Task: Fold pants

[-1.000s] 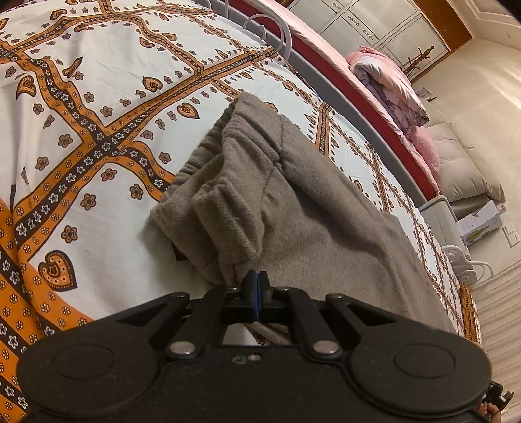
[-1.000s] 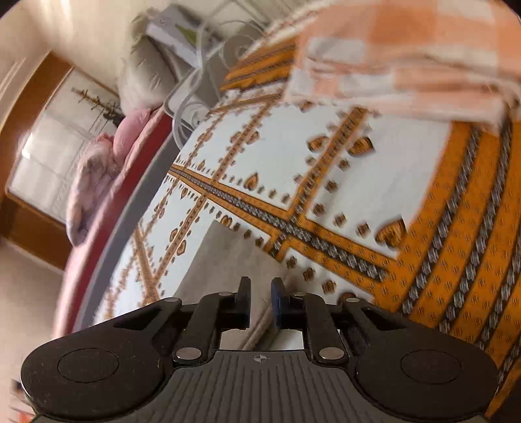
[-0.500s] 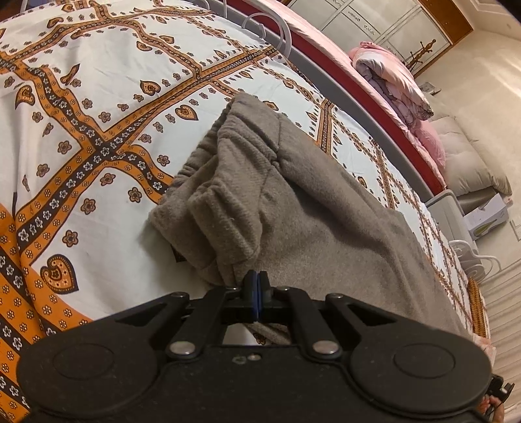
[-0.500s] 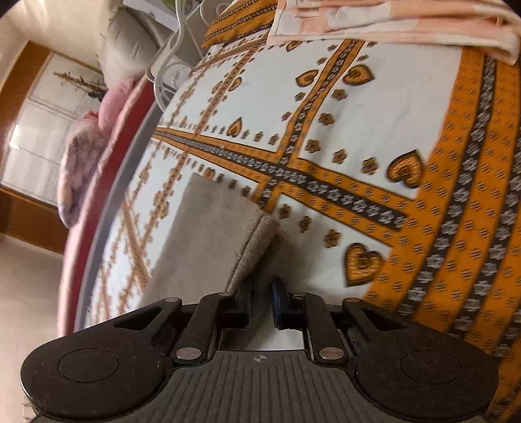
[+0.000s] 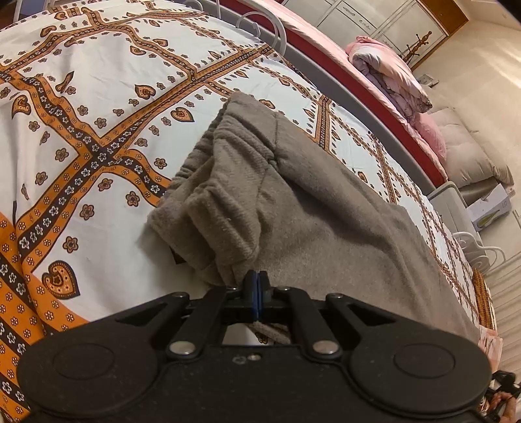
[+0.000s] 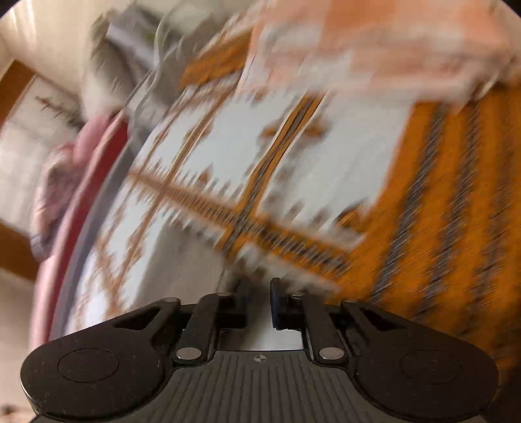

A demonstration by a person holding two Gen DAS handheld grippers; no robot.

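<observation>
The left tongs (image 5: 257, 286) have their 2 blue pads pressed flat together, pinching the near edge of the pants (image 5: 293, 208); a fold of grey cloth sits right at the pad tips and more hangs below them. There is 1 pair of pants, grey and fleecy, lying on the bed (image 5: 97, 107); its gathered waistband (image 5: 208, 182) is bunched to the left of the pads, and the rest of the cloth stretches away to the right across the cover. The cover is white with orange and dark bands of flowers and hearts; 2 such bands cross left of the waistband. Past the far edge of the bed runs 1 grey rail (image 5: 325, 78) with 1 red strip behind it; 1 pink quilt (image 5: 390, 75) lies rolled there, and 1 beige cushion (image 5: 469, 156) sits beside it. 1 white box (image 5: 491, 208) rests near the cushion, and 1 cupboard (image 5: 384, 22) stands against the far wall.

The right tongs (image 6: 260, 301) stand narrowly apart, with a clear gap between the 2 pads and nothing visible in it; the right wrist view is heavily smeared. Beyond them the same bed cover (image 6: 293, 169) shows, with a broad orange border on the right; 1 peach checked cloth (image 6: 390, 48) lies at its far end. A pale patch just ahead of the left pad may be the pants, but the blur makes it impossible to tell. At the left edge the red strip and pink quilt (image 6: 62, 169) appear again.
</observation>
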